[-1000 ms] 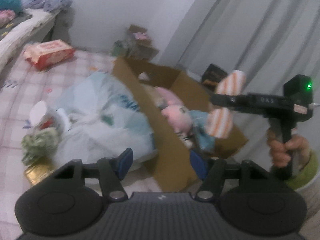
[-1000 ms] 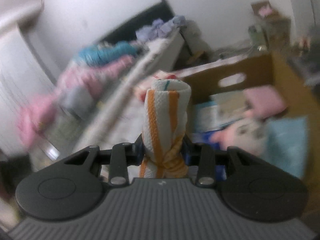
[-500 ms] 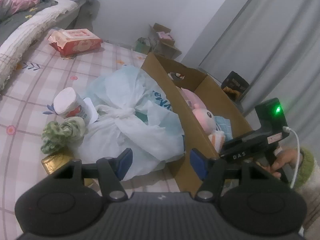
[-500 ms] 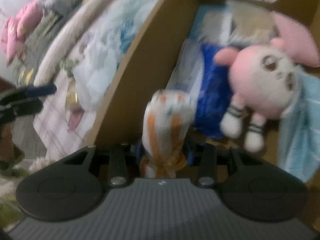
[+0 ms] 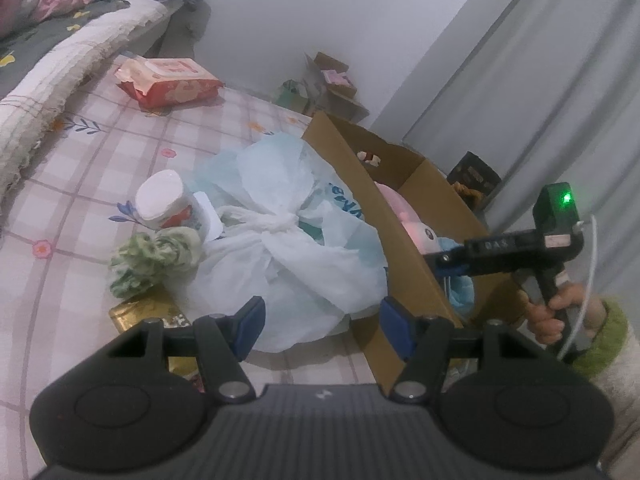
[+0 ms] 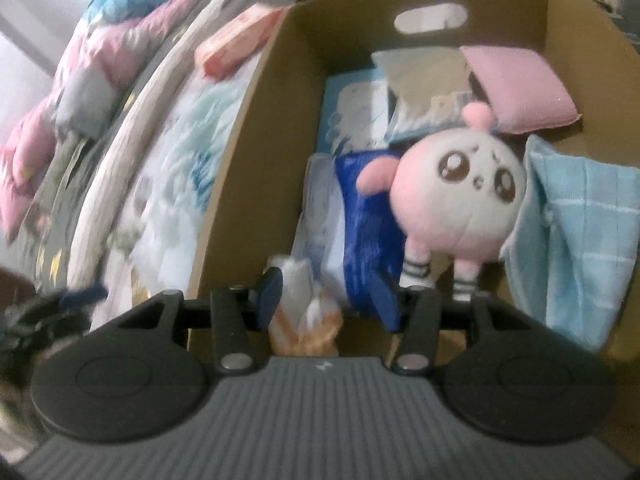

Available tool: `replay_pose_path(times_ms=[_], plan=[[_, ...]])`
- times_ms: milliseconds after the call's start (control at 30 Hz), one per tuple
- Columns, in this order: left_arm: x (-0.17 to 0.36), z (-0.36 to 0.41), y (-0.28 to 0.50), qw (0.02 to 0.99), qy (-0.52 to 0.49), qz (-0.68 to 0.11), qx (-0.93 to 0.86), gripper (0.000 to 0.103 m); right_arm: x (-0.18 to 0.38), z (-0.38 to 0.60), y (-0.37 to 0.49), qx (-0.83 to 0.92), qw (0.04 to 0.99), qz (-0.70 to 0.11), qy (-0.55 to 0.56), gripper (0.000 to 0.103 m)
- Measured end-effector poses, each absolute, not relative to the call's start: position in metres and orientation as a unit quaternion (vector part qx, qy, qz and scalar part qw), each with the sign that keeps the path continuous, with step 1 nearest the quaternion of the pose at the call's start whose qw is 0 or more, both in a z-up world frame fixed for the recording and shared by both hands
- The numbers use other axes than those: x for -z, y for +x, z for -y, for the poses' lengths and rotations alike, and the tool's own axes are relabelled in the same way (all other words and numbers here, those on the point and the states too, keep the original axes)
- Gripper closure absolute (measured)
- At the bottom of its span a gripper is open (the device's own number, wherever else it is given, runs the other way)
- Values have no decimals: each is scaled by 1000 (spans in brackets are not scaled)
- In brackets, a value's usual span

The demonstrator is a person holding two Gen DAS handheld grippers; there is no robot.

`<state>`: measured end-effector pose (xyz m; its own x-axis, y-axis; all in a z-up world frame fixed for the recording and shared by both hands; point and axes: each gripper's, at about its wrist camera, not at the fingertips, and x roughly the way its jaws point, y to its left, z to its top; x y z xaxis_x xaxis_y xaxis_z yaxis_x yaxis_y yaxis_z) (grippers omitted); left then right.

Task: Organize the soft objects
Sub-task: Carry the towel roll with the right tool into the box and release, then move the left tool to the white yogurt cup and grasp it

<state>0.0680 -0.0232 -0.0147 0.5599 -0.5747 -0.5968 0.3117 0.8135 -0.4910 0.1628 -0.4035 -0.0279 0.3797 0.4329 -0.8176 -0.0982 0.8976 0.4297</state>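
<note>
Right gripper (image 6: 326, 294) low inside the box (image 6: 248, 128), near its front corner. Its jaws have just been opening. The striped cloth (image 6: 306, 312) sits between them, slumping; the pads look clear of it on the right side, while contact on the left is too blurred to tell. Reads as released, dropping to the box floor.

Left gripper (image 5: 322, 326) hangs over the mat (image 5: 80, 160), fingers apart, grasping nothing.

Already in the box: plush (image 6: 456, 196), pink pad (image 6: 520, 92), blue towel (image 6: 580, 240), blue packet (image 6: 368, 220), pale packets at the back.

Left outside, on the mat: green knit bundle (image 5: 154, 258), tied bag (image 5: 288, 240), white jar (image 5: 164, 204), gold tin (image 5: 148, 314), wipes pack (image 5: 172, 84). I judge the green bundle the next soft item; the bag may count too. Roughly midway by my estimate.

Against the frame a second ago: the cloth then stood tall, pinched firmly, carried in the air beside the box with the room behind it. Now the right gripper has dipped into the box and points steeply down, the cloth shorter and sagging. The left view has shifted a little toward the mat; its jaws stand the same.
</note>
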Motion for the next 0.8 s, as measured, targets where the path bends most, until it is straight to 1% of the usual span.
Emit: replay_pose_path(times_ms=[133, 267, 367, 467, 633, 800], plan=[[14, 14, 63, 872, -168, -389, 243, 39, 35, 395, 170, -166, 814, -528, 177, 59], [13, 5, 60, 885, -153, -382, 216, 38, 39, 386, 168, -173, 800, -542, 189, 59], [13, -5, 58, 890, -149, -380, 203, 35, 31, 384, 162, -157, 811, -532, 183, 58], [14, -14, 57, 894, -147, -377, 192, 34, 12, 379, 152, -142, 834, -508, 161, 56], [15, -24, 57, 900, -142, -371, 177, 34, -19, 366, 141, -151, 855, -471, 159, 47], [15, -29, 59, 906, -133, -365, 168, 34, -41, 334, 136, -190, 860, -446, 159, 45]])
